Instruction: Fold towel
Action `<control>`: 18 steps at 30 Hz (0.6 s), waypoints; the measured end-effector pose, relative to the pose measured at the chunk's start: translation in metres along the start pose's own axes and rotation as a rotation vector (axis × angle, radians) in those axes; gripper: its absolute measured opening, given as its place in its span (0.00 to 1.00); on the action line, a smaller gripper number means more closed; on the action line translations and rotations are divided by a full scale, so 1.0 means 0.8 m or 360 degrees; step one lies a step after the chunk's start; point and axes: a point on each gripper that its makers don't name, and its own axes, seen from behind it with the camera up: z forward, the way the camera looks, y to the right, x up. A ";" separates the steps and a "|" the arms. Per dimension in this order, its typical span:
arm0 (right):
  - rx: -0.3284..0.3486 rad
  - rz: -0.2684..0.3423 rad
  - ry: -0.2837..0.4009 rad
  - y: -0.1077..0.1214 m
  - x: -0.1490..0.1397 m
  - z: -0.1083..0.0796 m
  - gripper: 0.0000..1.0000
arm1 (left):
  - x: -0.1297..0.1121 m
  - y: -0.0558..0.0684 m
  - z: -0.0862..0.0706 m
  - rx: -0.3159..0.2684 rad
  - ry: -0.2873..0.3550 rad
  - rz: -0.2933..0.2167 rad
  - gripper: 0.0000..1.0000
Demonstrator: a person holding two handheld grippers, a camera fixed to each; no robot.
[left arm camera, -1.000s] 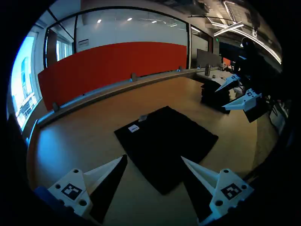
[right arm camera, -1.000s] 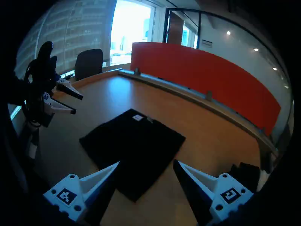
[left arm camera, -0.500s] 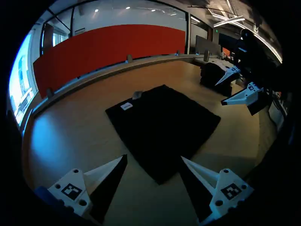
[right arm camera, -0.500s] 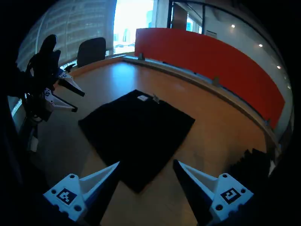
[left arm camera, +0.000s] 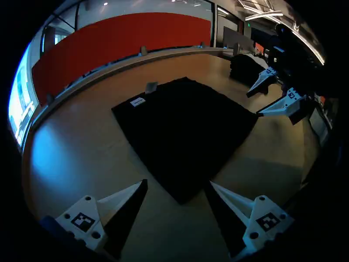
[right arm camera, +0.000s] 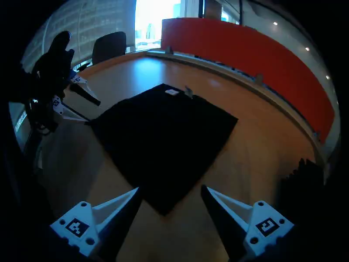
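Your left gripper is poised at the near corner of a black towel, its white, wedge-shaped fingers held wide apart and clamping nothing. The towel lies flat and fully spread, a soft matte rectangle on the smooth, wood-toned surface. It is turned so that one corner points back at you, and a small white label sits near its far corner. In the right gripper view, your right gripper takes the same pose at another corner of the towel, fingers likewise spread (each finger carries a square black-and-white marker near its base). Each gripper also appears in the other's view, off beside a side corner of the cloth, fingers apart. Whether any fingertip touches the fabric cannot be told. A glossy red partition curves along the surface's far edge, and a stack of dark folded cloth rests well apart from the towel.
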 end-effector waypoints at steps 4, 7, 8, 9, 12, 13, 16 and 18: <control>0.0016 0.0001 -0.0021 -0.002 -0.010 0.003 1.00 | -0.007 0.003 0.006 -0.0011 -0.0031 -0.0022 0.94; 0.0024 -0.0001 -0.0037 -0.002 -0.016 0.004 1.00 | -0.010 0.004 0.009 -0.0008 -0.0045 -0.0035 0.94; 0.0027 -0.0002 -0.0042 -0.002 -0.018 0.005 1.00 | -0.011 0.004 0.010 -0.0006 -0.0048 -0.0038 0.94; 0.0028 -0.0003 -0.0044 -0.002 -0.019 0.005 0.99 | -0.012 0.006 0.011 -0.0007 -0.0051 -0.0037 0.94; 0.0034 -0.0007 -0.0053 -0.001 -0.023 0.006 0.97 | -0.015 0.009 0.013 -0.0013 -0.0061 -0.0031 0.94; 0.0037 -0.0009 -0.0059 -0.001 -0.025 0.006 0.97 | -0.016 0.011 0.014 -0.0016 -0.0065 -0.0029 0.94; 0.0037 -0.0021 -0.0073 0.000 -0.028 0.008 0.94 | -0.018 0.014 0.016 -0.0013 -0.0069 -0.0022 0.94; 0.0036 -0.0029 -0.0080 0.001 -0.029 0.009 0.92 | -0.019 0.015 0.016 -0.0005 -0.0069 -0.0020 0.94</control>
